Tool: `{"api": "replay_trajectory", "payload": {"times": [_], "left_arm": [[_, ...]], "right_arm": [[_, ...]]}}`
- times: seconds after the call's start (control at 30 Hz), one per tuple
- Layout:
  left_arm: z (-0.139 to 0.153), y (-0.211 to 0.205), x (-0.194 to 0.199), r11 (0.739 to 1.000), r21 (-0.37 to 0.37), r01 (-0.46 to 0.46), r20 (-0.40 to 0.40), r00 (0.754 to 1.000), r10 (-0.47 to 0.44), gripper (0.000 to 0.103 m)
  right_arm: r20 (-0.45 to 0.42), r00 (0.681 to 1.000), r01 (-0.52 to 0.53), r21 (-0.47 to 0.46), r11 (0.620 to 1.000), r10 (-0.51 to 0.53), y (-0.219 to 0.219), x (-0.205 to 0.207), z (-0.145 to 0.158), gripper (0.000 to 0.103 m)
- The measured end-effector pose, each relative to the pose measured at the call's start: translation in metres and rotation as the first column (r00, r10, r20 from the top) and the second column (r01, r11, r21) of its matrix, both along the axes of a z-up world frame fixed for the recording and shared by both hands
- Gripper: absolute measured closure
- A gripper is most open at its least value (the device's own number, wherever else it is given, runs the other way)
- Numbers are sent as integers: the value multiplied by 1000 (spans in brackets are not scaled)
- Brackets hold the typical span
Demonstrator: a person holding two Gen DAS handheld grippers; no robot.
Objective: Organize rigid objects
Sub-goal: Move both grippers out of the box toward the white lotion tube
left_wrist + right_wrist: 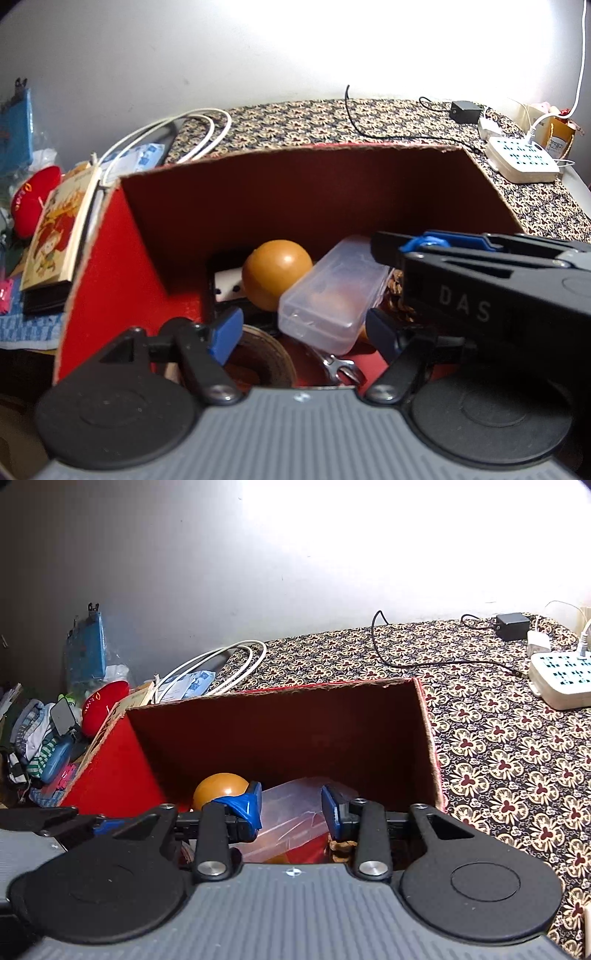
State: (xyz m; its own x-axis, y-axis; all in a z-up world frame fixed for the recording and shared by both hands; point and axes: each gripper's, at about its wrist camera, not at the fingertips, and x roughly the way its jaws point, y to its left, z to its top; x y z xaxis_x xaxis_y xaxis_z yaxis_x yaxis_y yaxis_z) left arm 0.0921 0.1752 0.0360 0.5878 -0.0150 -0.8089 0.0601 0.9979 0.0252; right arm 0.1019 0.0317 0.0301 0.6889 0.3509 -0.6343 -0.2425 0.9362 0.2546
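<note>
A red cardboard box [110,266] [114,775] stands open in front of both grippers. Inside lie an orange ball [275,275] [218,788], a clear plastic case [332,295] [291,812], a tape roll [258,362], a white and black block [229,284] and a metal wrench tip [341,367]. My left gripper [301,328] is open and empty just above the case and tape roll. My right gripper [291,808] is open and empty over the box's near edge; it shows as a black body at the right of the left wrist view [480,280].
The box sits on a flower-patterned cloth [498,738]. A white power strip [521,162] [561,679], a black adapter [511,626] and cables [424,661] lie at the back right. A book [59,236], a red cushion [31,206] and clutter crowd the left.
</note>
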Motion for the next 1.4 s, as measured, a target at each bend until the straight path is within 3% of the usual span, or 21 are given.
{"api": "replay_trajectory", "payload": {"times": [0.43,0.67,0.97,1.4], "left_arm": [[28,-6,-45,998,47,-49,47,998,47,23],[42,-16,-69,996,53,-65,79,995,60,21],[48,-33,-96,996,42,-76,67,995,73,20],[36,-63,-111,994,52,-99,16,995,98,20]], "right_arm": [[78,995,60,63,996,-64,-22,-50,22,82],[106,993,32,120,992,-45,-33,-75,30,81],[110,994,-20,71,997,12,-49,-99,32,80],[75,994,-85,25,996,83,-69,-110,25,80]]}}
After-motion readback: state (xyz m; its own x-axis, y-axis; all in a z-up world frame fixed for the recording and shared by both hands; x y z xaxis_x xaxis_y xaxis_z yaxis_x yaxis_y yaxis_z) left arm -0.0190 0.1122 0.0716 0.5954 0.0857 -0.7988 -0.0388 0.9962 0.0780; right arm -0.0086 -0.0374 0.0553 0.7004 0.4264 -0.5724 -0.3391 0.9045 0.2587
